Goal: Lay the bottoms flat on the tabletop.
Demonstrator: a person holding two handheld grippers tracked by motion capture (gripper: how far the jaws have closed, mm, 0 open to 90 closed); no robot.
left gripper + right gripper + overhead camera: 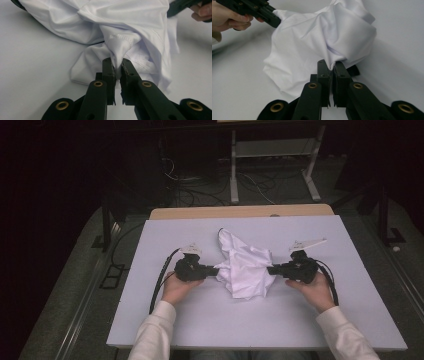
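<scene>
Left sleeve and hand: a person's left hand (176, 287), in a white sleeve (152, 332), comes in from the near edge of the tabletop (165, 325) and grips the body of its tool.
Left claw: the left claw (216, 270) points toward the middle of the tabletop, jaws pinched nearly together on a hemmed fold at the left edge of the white cloth (246, 266). In the left gripper view the fabric is drawn up into a tight peak between the two black pads (117, 67), with a line of stitching just above the grip.
White cloth: a crumpled white garment lies at the centre of the pale tabletop, bunched and creased, stretched between the two claws. One narrow end trails away toward the far side; a small dark piece shows at that far tip, too small to identify.
Right claw: the right claw (270, 269) faces the left one from the opposite side, jaws closed down on a gathered fold at the cloth's right edge. The right gripper view shows the fabric squeezed between the pads (331, 68) and lifted off the surface there.
Right hand: the right hand (316, 290) holds its tool from the near side, the black cable (330, 280) looping around beside the wrist.
Beyond the tabletop: a wooden edge (240, 212), a metal frame stand (272, 150) and tangled cables (192, 190) on a dim floor.
</scene>
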